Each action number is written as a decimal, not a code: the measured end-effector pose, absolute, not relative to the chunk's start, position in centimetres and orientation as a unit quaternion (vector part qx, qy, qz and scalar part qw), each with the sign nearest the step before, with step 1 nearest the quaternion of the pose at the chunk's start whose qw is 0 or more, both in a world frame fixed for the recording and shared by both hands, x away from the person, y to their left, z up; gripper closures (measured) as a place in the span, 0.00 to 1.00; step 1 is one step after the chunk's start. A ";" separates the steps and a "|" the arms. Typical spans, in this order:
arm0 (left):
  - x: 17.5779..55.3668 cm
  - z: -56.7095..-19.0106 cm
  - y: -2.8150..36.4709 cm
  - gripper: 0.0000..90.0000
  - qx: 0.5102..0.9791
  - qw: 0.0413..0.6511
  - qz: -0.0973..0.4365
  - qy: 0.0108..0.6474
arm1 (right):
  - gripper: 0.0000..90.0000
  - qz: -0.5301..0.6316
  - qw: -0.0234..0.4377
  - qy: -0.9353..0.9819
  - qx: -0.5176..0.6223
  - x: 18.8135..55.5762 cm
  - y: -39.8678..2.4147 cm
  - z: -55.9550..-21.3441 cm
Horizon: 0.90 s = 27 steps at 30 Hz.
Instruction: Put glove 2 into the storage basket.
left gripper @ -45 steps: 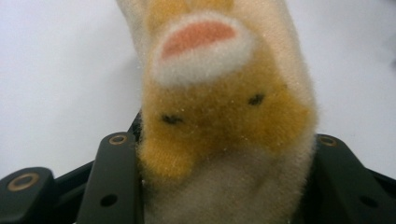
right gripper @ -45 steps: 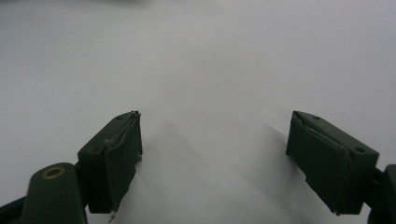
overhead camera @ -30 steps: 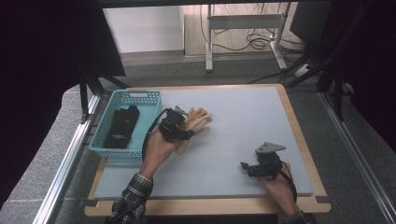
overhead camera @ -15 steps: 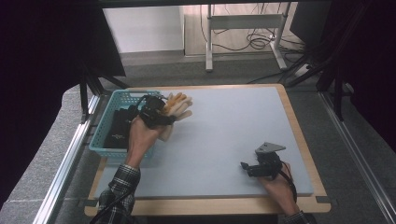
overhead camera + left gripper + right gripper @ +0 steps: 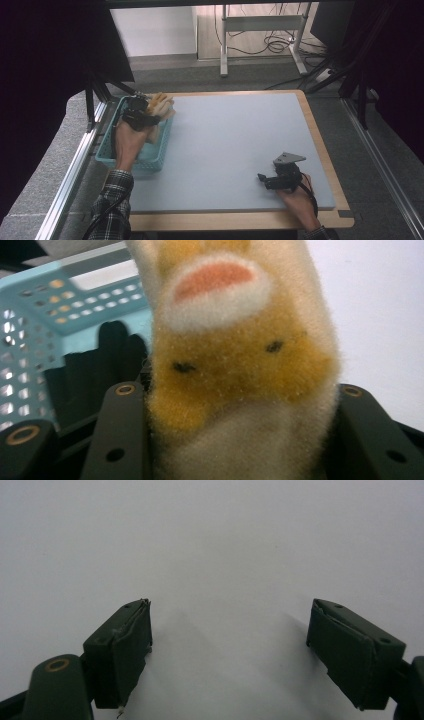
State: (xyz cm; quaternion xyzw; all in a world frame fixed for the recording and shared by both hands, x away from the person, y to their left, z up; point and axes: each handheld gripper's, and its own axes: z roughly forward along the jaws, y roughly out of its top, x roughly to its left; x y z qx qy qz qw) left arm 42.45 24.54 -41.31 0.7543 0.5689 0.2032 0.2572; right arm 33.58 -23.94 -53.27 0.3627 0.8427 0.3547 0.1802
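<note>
While my left gripper [image 5: 145, 111] clamps a fuzzy tan-and-cream plush toy [image 5: 240, 365], it hangs over the turquoise perforated plastic basket [image 5: 107, 159] at the desk's [image 5: 235, 145] left edge. My right gripper [image 5: 265, 180] rests near the front right corner, jaws wide apart, holding nothing.

Plush toy of tan and cream cloth [image 5: 240, 375]: fuzzy pile, matt, pink stitched patch on white fleece, small black thread marks. Perforated turquoise plastic basket [image 5: 150, 160]: smooth, slight sheen, round holes in walls. Black soft item inside basket [image 5: 107, 360]: matt, looks like cloth. Left claw [image 5: 141, 114]: matt black plastic, brass-coloured rivets. Right claw [image 5: 230, 650]: same dark matt plastic, pads rubbery, edges worn. Pale grey tabletop [image 5: 240, 145]: smooth, matt; rim of light wood, unvarnished look.
</note>
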 end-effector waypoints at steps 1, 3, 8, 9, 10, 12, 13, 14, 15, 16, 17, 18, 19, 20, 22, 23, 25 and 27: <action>42.5 -41.4 24.8 0.54 0.752 0.255 0.204 0.572 | 0.19 0.355 0.180 0.843 0.363 33.6 -23.9 -53.3; 42.8 -41.6 25.5 0.54 0.749 0.247 0.206 0.580 | 0.20 0.355 0.180 0.843 0.363 33.6 -23.9 -53.3; 43.4 -42.5 26.6 0.54 0.742 0.229 0.204 0.596 | 0.19 0.355 0.180 0.843 0.363 33.6 -23.9 -53.3; 43.5 -42.7 26.8 0.54 0.740 0.227 0.202 0.600 | 0.19 0.355 0.180 0.843 0.363 33.6 -23.9 -53.3; 43.7 -43.0 26.9 0.54 0.739 0.224 0.200 0.603 | 0.19 0.355 0.180 0.843 0.363 33.6 -23.9 -53.3; 44.0 -43.7 27.0 0.54 0.740 0.218 0.194 0.606 | 0.19 0.355 0.180 0.843 0.363 33.6 -23.9 -53.3; 44.2 -44.0 27.1 0.54 0.739 0.217 0.192 0.608 | 0.20 0.355 0.180 0.843 0.363 33.6 -23.9 -53.3; 44.3 -44.3 27.1 0.54 0.740 0.214 0.189 0.609 | 0.19 0.355 0.180 0.843 0.363 33.6 -23.9 -53.3; 44.5 -44.7 27.1 0.54 0.740 0.214 0.186 0.611 | 0.19 0.355 0.180 0.843 0.363 33.6 -23.9 -53.3; 44.8 -45.2 27.0 0.54 0.740 0.210 0.182 0.612 | 0.19 0.355 0.180 0.842 0.363 33.6 -23.9 -53.3; 45.0 -45.6 26.9 0.54 0.742 0.206 0.180 0.612 | 0.19 0.355 0.180 0.842 0.363 33.6 -23.9 -53.3; 45.2 -45.9 26.8 0.54 0.743 0.202 0.177 0.612 | 0.19 0.355 0.180 0.842 0.363 33.6 -23.9 -53.3; 45.4 -46.3 26.7 0.54 0.745 0.199 0.174 0.613 | 0.19 0.355 0.180 0.842 0.363 33.6 -23.9 -53.3; 45.6 -46.7 26.6 0.54 0.746 0.197 0.170 0.613 | 0.19 0.355 0.180 0.842 0.363 33.6 -23.9 -53.3; 46.0 -47.3 26.3 0.54 0.749 0.193 0.162 0.613 | 0.19 0.355 0.180 0.842 0.363 33.6 -23.9 -53.3; 46.3 -47.8 26.1 0.53 0.751 0.189 0.158 0.612 | 0.19 0.355 0.180 0.842 0.363 33.6 -23.9 -53.3; 46.6 -48.3 25.8 0.53 0.755 0.183 0.150 0.612 | 0.19 0.355 0.180 0.842 0.363 33.6 -23.9 -53.3; 47.1 -48.9 25.5 0.52 0.759 0.176 0.138 0.611 | 0.19 0.355 0.180 0.842 0.363 33.6 -23.9 -53.3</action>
